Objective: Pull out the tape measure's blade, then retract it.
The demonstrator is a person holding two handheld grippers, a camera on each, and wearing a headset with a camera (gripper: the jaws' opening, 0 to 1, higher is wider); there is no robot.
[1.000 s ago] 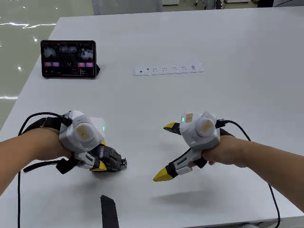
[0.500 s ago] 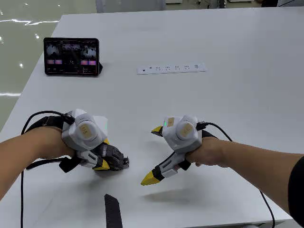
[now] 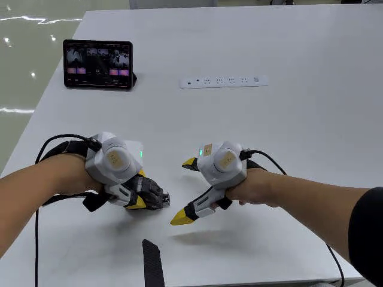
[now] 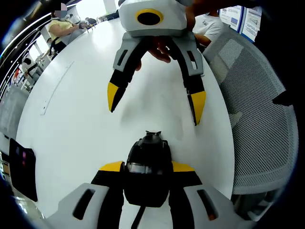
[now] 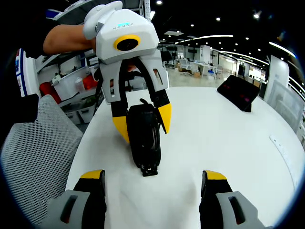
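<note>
A black tape measure (image 3: 149,194) rests on the white table (image 3: 251,36), clamped between the yellow-tipped jaws of my left gripper (image 3: 139,190). In the left gripper view the tape measure (image 4: 147,168) sits between the two jaws with its blade tip (image 4: 152,134) pointing away. My right gripper (image 3: 184,191) stands open a short way to the right, its jaws facing the tape measure. In the right gripper view the tape measure (image 5: 144,138) lies ahead with its blade hook (image 5: 149,171) pointing at me, and the left gripper (image 5: 142,120) grips it from behind. The right gripper (image 4: 155,102) faces me in the left gripper view.
A tablet (image 3: 99,55) stands at the back left and a white power strip (image 3: 224,81) lies further back. A black strap (image 3: 152,263) lies near the table's front edge. A mesh chair (image 4: 255,105) stands beside the table.
My right gripper has moved left, closer to the tape measure. The left gripper has kept its hold and stayed roughly in place; the head camera has shifted.
</note>
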